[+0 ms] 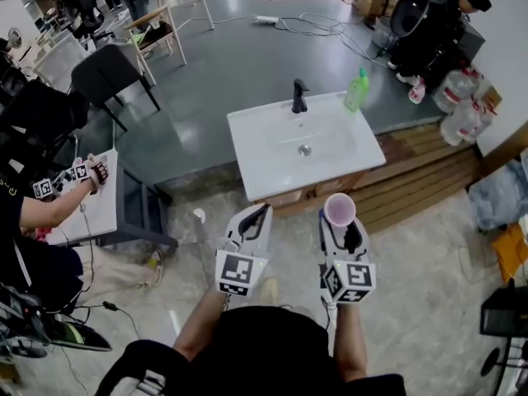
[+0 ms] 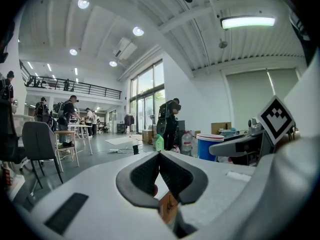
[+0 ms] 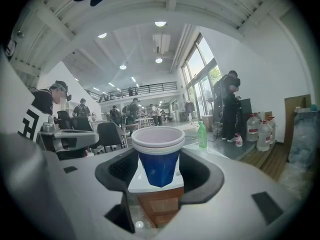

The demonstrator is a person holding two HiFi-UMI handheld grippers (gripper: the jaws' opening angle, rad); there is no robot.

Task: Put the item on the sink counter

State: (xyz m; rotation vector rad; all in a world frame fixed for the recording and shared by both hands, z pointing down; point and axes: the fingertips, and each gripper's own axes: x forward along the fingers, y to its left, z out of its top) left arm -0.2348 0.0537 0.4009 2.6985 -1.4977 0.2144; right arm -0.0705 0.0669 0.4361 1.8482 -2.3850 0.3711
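My left gripper point(image 1: 262, 211) is pinched shut on nothing; my right gripper point(image 1: 339, 228) stands fairly wide, clasping the blue cup point(image 3: 159, 161) below its white rim, upright in the air just short of the white table point(image 1: 247, 163). I judge the cup light, thin-walled and easily crushed, so a gentle mid-body hold suits it. That table offers smooth bare margins round the basin point(image 1: 305, 143), with a tap point(image 1: 299, 96) and green bottle point(image 1: 356, 91) at its back, in a busy grey-floored hall.

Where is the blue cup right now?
In the head view the blue cup sits upright between the jaws of the right gripper, lower right of centre, just short of the near edge of the white sink counter.
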